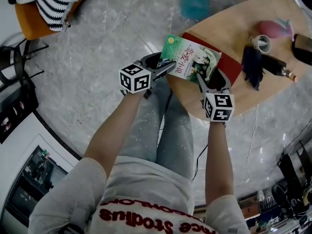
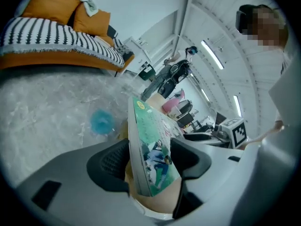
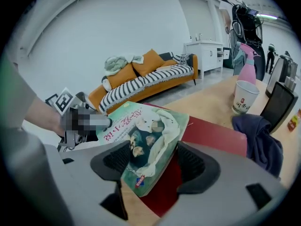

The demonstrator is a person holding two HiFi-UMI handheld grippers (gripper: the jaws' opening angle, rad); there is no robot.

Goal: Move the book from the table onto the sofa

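A green-covered book (image 1: 192, 62) is held tilted over the near end of the wooden table (image 1: 234, 101), above a red book (image 1: 234, 67) that lies flat. My left gripper (image 1: 168, 65) is shut on the green book's left edge; in the left gripper view the book (image 2: 153, 145) stands edge-on, pinched between the jaws of the left gripper (image 2: 150, 161). My right gripper (image 1: 207, 77) is at the book's lower right corner. Its jaws stand wide apart, with the book's corner (image 3: 150, 135) lying flat between them. The orange sofa (image 1: 48, 4) with a striped throw is across the floor.
On the table stand a paper cup (image 1: 262, 43), a pink spray bottle (image 1: 273, 28), a dark cloth (image 1: 252, 65) and a black device (image 1: 303, 48). A blue round thing (image 1: 195, 4) sits on the marble floor between table and sofa. Cabinets line the left.
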